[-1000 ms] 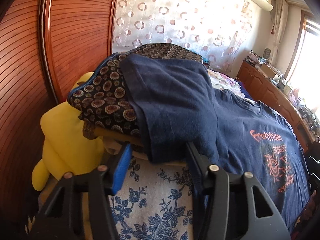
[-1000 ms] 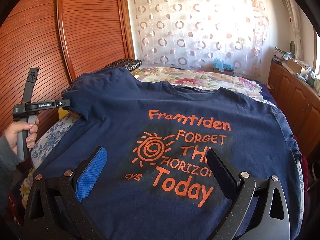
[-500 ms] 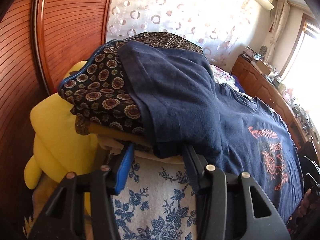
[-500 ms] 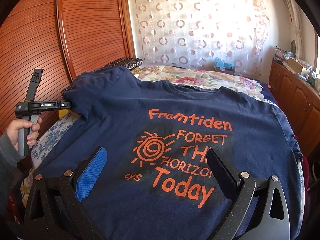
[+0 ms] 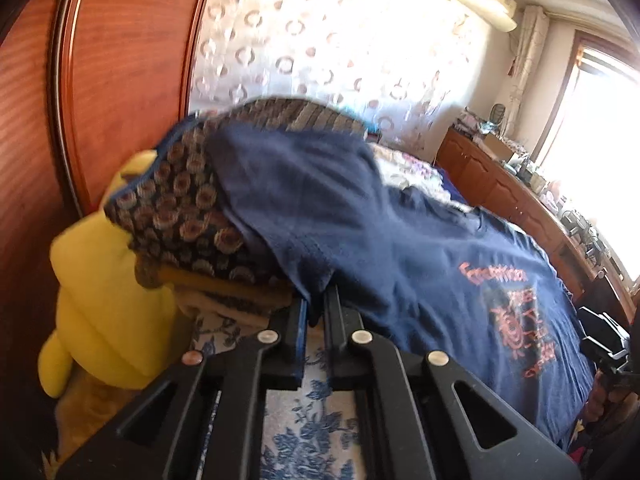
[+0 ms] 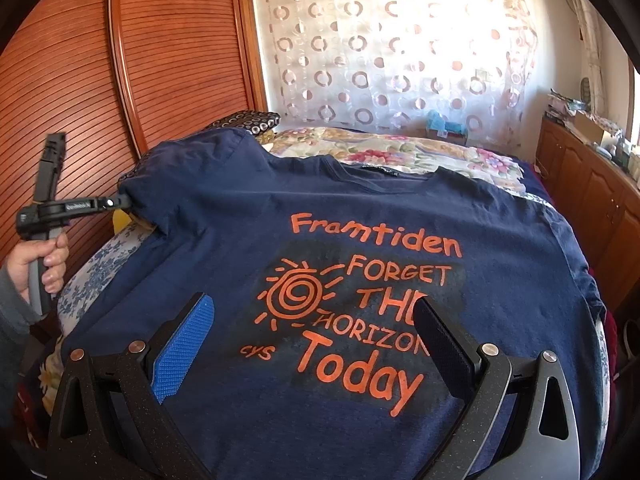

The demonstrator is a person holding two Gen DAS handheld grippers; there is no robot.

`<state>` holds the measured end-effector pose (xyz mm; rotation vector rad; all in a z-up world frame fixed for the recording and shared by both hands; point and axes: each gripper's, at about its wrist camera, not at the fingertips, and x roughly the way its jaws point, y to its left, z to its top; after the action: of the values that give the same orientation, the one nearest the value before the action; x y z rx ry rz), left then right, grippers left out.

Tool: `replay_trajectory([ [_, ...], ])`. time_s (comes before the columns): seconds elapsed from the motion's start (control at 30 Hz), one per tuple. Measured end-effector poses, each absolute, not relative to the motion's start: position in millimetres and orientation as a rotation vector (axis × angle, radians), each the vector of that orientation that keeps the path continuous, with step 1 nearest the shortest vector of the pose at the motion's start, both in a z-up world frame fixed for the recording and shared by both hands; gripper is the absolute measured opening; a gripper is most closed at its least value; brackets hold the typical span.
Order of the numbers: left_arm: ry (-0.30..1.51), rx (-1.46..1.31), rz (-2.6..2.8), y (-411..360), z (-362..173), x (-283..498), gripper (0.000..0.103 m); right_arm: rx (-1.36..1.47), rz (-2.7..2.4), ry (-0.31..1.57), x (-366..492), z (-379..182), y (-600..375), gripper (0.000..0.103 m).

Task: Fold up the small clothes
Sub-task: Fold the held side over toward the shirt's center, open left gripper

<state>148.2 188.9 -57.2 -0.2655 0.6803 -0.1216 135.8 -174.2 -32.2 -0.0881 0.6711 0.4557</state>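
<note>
Navy T-shirt [image 6: 360,240] spread print-up across the bed [image 6: 400,152], orange lettering facing up, collar toward the far edge by the curtain [image 6: 400,48], hem toward the near edge. Left sleeve [image 5: 280,208] draped over a patterned cushion [image 5: 180,208] at the bed's left edge, next to the wooden wardrobe [image 6: 160,60]. Left claw [image 5: 314,312] nearly closed, pinching the sleeve hem between its fingers, blue pad [image 5: 301,336] on one side, only a narrow gap visible around the cloth. Seen from the right wrist, same left claw [image 6: 120,201] touching the sleeve tip at the left edge, held by a hand [image 6: 40,264] on a grey handle. Right claw [image 6: 312,340] spread wide near the near edge of the bed, over the lower part of the print, blue-padded finger [image 6: 180,352] and dark finger [image 6: 444,344] well apart, gripping nothing; contact with the fabric not clear. Yellow plush toy [image 5: 104,300] wedged between cushion and wardrobe, just beside the bed's left edge. Blue floral sheet [image 5: 312,432] showing beneath the left claw. Flowered quilt [image 6: 400,156] bare along the far edge beyond the collar. Wooden cabinets [image 6: 592,188] along the right side of the room, cluttered on top, left-wrist view somewhat blurred
</note>
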Motion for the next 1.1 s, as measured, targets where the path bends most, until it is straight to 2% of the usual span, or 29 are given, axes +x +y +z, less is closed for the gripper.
replay_trajectory([
  [0.3, 0.636, -0.082, -0.21, 114.0, 1.1, 175.7, 0.002, -0.057, 0.42, 0.651, 142.1, -23.4, -196.0, 0.101],
  [0.47, 0.667, 0.024, -0.28, 53.4, 9.9, 186.0, 0.005, -0.041, 0.394, 0.641, 143.4, -16.8, -213.3, 0.101],
  [0.6, 0.653, 0.059, -0.288, 41.7, 10.4, 173.7, 0.019, -0.058, 0.38, 0.642, 142.9, -16.6, -220.1, 0.101],
  [0.63, 0.653, 0.072, -0.288, 40.3, 9.4, 168.3, 0.029, -0.063, 0.378, 0.644, 143.3, -16.8, -221.1, 0.101],
  [0.7, 0.651, 0.077, -0.281, 43.7, 8.4, 158.3, 0.04, -0.066, 0.376, 0.648, 145.1, -16.5, -220.4, 0.101],
  [0.77, 0.656, 0.067, -0.257, 52.4, 6.1, 151.0, 0.041, -0.064, 0.385, 0.65, 147.6, -15.9, -218.5, 0.101],
  [0.83, 0.654, 0.037, -0.242, 65.0, 3.0, 144.1, 0.052, -0.071, 0.402, 0.656, 151.2, -14.9, -213.1, 0.101],
  [0.9, 0.648, 0.003, -0.229, 79.3, -0.4, 136.8, 0.059, -0.083, 0.428, 0.665, 155.9, -14.3, -204.3, 0.097],
  [0.97, 0.659, -0.013, -0.208, 91.7, -6.4, 134.0, 0.06, -0.101, 0.46, 0.672, 162.9, -13.6, -191.6, 0.089],
  [1.1, 0.681, -0.018, -0.162, 112.0, -18.6, 127.2, 0.061, -0.139, 0.531, 0.688, 184.1, -12.9, -159.6, 0.084],
])
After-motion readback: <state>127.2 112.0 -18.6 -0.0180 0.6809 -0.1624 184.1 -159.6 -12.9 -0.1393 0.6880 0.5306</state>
